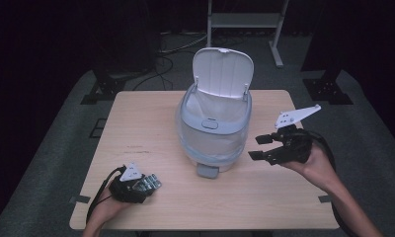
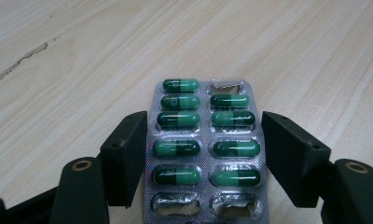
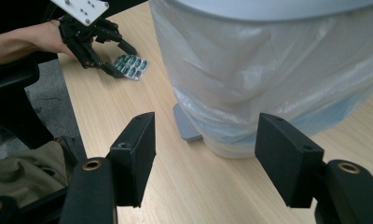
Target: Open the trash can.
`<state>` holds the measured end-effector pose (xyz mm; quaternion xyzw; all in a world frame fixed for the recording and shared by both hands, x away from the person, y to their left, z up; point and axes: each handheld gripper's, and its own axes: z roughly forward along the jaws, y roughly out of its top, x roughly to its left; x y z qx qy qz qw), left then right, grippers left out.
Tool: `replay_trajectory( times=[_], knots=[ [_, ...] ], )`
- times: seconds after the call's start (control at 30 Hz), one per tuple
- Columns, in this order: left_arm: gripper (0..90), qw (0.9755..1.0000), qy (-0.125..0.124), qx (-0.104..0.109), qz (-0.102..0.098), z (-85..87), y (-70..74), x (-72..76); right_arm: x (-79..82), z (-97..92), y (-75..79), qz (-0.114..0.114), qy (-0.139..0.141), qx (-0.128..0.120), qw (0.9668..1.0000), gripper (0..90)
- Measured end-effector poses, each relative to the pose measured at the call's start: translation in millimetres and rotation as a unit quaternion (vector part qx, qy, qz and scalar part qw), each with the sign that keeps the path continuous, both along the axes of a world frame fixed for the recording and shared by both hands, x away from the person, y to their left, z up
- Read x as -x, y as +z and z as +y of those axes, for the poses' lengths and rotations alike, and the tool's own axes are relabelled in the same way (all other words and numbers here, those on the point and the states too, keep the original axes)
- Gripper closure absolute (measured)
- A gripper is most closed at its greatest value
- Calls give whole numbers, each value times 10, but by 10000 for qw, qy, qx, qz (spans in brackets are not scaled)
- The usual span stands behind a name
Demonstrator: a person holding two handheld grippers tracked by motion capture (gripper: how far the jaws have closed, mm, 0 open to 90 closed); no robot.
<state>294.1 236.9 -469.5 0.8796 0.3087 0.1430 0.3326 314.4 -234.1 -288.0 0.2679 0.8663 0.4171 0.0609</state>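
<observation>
The left gripper (image 2: 203,154) is sitting wide open around the light, thin, bendy pill pack (image 2: 204,149), probably best pinched by its long edges, lying at the table's (image 1: 151,118) 7 o'clock corner.

No text, label or number can be read anywhere; the blister pack (image 2: 205,149) shows none.

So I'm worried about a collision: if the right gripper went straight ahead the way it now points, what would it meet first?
Probably the lower body of the bag-lined bin: it stands right ahead of the right gripper and its open jaws, though the gap is hard to judge.
</observation>
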Motion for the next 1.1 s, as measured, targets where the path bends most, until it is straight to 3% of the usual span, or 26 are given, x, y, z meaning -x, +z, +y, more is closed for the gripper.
replay_trajectory(
  times=[0.37, 0.73, 1.1],
  knots=[
    [333, 10000, 11, 63, -8, 2, 45, 3, 0, -106, -146, 60, -133, -71, 9999, 345],
    [333, 9999, -147, 77, 22, -39, 133, 31, 8, -159, -279, 64, -217, -65, 9997, 333],
    [333, 9993, -191, 295, 114, 0, 419, 25, -5, -212, -418, 127, -308, -63, 9994, 333]
  ],
)
